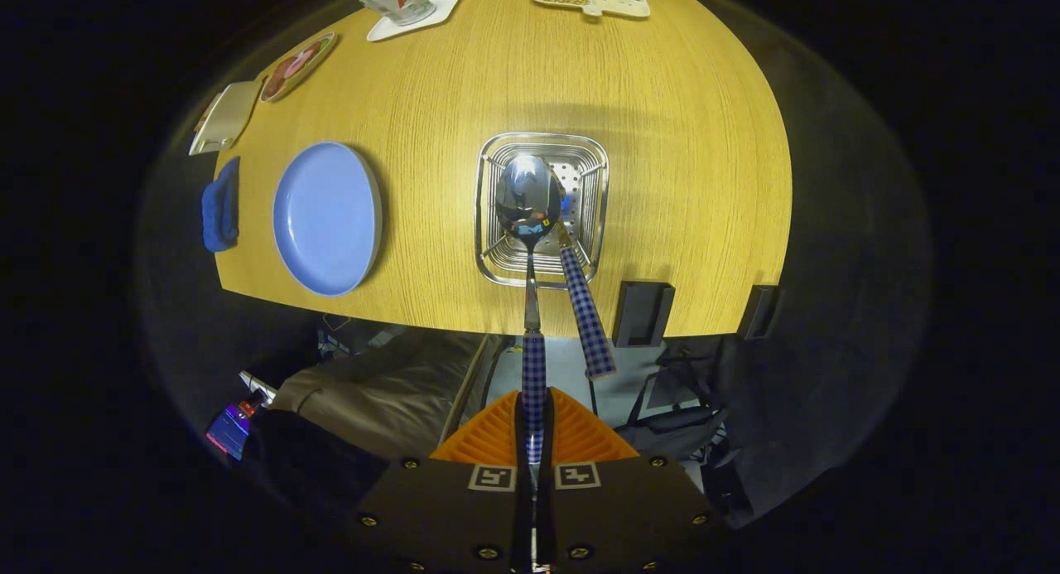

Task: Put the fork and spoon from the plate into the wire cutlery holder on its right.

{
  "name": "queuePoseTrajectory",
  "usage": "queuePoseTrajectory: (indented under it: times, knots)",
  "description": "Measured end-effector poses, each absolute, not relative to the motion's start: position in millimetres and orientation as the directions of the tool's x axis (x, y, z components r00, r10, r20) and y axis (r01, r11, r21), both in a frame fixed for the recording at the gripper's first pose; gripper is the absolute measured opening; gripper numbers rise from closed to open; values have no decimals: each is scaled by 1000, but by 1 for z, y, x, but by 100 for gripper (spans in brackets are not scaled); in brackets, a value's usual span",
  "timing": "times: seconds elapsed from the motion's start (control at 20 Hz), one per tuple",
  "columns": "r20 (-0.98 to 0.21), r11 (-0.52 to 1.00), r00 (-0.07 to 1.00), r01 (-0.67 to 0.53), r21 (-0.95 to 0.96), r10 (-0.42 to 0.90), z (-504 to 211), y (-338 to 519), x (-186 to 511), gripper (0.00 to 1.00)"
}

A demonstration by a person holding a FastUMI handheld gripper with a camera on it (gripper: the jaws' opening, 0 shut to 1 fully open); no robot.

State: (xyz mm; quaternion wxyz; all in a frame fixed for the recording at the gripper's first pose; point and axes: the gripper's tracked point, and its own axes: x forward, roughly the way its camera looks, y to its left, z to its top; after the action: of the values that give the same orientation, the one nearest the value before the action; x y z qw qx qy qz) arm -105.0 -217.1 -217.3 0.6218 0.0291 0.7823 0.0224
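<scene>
While gripper clamps checked-handle spoon w/ shiny bowl over wire holder, fork inside.

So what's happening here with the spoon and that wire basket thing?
A person's hand-held tongs are shut on the checked handle of a spoon, holding its bowl over the wire cutlery holder on the wooden table. The fork already stands in the holder, handle leaning out. The blue plate to the holder's left is bare.

Perhaps "A" on far cup
</scene>
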Motion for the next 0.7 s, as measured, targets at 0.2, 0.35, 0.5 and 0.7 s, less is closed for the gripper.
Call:
queuePoseTrajectory:
  times: [0.2, 0.35, 0.5, 0.7]
  knots:
    - [-964, 999, -263, -4, 49, 46, -220, -220, -98, 3]
    - [-950, 999, -313, -44, 12, -2, -224, -224, -96, 3]
    - [-937, 998, -350, -63, 6, -17, -227, -224, -93, 2]
    - [-929, 994, -366, -105, -22, -60, -229, -228, -86, 7]
